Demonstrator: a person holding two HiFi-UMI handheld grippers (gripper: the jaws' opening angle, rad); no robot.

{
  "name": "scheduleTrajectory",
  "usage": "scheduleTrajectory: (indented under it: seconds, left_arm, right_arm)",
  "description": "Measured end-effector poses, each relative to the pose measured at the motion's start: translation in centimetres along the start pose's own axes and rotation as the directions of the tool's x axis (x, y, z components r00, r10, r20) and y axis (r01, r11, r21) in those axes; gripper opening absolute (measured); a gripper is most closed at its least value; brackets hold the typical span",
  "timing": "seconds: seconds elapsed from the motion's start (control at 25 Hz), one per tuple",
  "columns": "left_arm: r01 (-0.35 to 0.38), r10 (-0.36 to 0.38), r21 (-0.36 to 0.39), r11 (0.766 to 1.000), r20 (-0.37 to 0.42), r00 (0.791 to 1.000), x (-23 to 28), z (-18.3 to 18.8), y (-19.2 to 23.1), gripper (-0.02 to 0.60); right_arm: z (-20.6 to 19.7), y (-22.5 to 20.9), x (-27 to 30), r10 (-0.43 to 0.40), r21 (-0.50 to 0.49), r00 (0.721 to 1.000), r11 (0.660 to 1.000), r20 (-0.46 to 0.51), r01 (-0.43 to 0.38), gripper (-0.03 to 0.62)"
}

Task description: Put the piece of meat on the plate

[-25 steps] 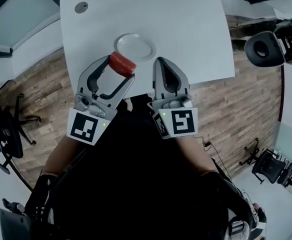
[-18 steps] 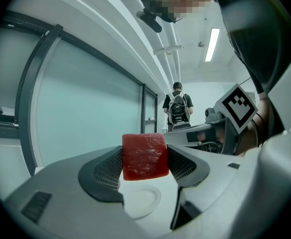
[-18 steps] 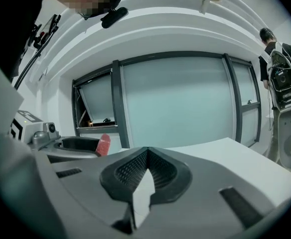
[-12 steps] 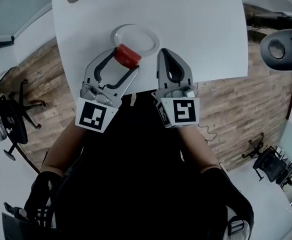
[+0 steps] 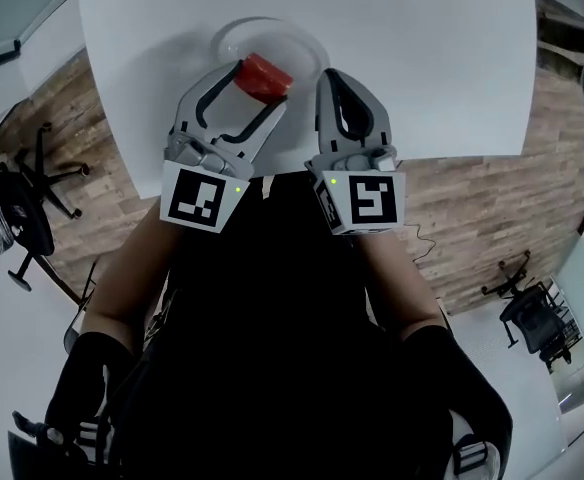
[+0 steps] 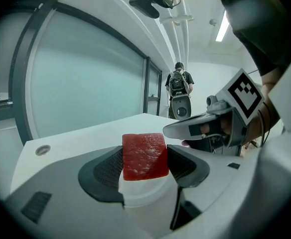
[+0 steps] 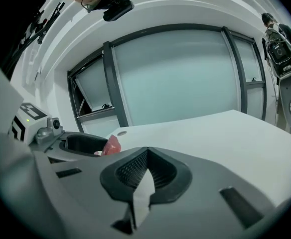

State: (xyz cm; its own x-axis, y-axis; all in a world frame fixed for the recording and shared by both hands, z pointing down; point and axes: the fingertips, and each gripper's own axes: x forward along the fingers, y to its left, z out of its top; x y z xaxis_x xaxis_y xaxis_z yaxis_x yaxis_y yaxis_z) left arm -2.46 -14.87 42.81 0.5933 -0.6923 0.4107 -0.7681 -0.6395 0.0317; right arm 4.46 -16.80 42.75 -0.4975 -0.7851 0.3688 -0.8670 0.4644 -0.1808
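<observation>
A red block of meat is clamped between the jaws of my left gripper, held just above the white plate near the table's front edge. In the left gripper view the meat fills the gap between the black pads, with the plate below it. My right gripper hovers just right of the plate, its jaws together with nothing in them. From the right gripper view the meat shows at left in the other gripper.
The white table carries a small round grommet at its far left. Office chairs stand on the wood floor around it. A person with a backpack stands beyond the table.
Both grippers moved forward over the table. The left one carried the meat from the plate's near rim to above the plate. The right gripper stayed shut beside it.
</observation>
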Motion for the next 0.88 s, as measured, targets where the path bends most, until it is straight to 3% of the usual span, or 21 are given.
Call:
scheduleTrajectory:
  seconds: [0.28,0.6,0.88]
  left_arm:
    - [-0.007,0.008,0.014,1.0,-0.104,0.995,3.3,-3.1,0.6,0.279]
    - [-0.028,0.031,0.016,0.999,-0.234,0.972,4.2,-5.0,1.0,0.279]
    - [-0.034,0.039,0.022,0.999,-0.28,0.959,5.0,-5.8,1.0,0.279]
  right_arm:
    - [-2.4,-1.8,1.3,-0.003,0.034,0.999,0.999,-0.048,0.005,0.003]
    - [-3.7,-2.2,2.8,0.017,0.095,0.997,0.995,-0.076,-0.01,0.003]
    - [-4.1,-2.9,3.9,0.03,0.115,0.996,0.993,-0.085,-0.02,0.003]
